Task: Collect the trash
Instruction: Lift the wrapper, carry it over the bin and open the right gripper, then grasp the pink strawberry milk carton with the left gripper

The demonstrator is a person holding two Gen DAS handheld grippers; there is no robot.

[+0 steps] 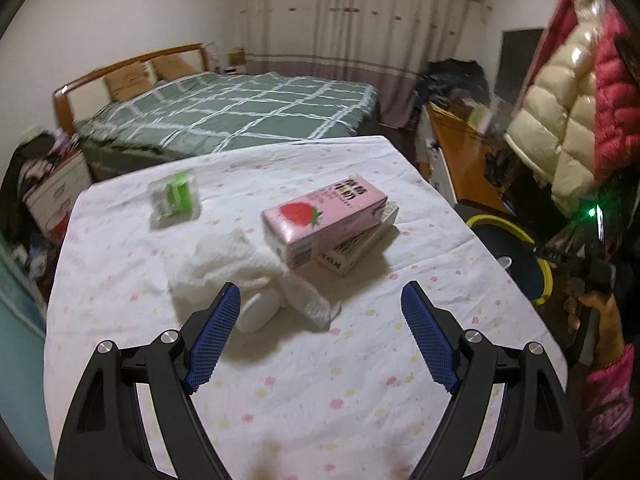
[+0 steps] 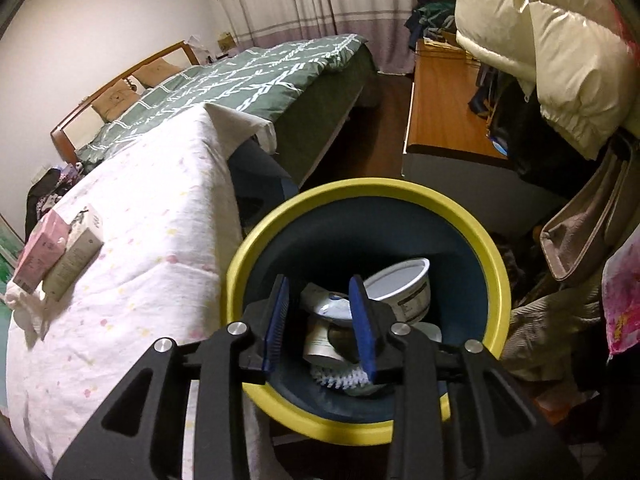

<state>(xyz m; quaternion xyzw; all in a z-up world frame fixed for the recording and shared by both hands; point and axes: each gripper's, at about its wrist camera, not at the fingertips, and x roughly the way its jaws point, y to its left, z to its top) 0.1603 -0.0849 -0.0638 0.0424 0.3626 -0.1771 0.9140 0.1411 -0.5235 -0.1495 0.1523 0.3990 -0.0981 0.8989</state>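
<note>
Above the yellow-rimmed bin (image 2: 366, 192) the right hand-held gripper (image 2: 322, 292) stands narrow and empty; over the table (image 1: 340, 380) the left hand-held gripper (image 1: 320, 300) is wide, near a pink strawberry milk carton (image 1: 324, 220).

I see a bedroom with plain white walls (image 1: 132, 12). A bed (image 1: 240, 108) with a wooden headboard (image 1: 120, 68) and a green checked cover stands against the far wall. Behind it, long pale curtains (image 1: 352, 20) with a mauve band hang to the dark wooden floor (image 2: 372, 140). To the right I see a low orange-topped cabinet (image 2: 444, 108), and puffy cream and pink jackets (image 1: 560, 112) hanging above it. The light is dim and even.
</note>
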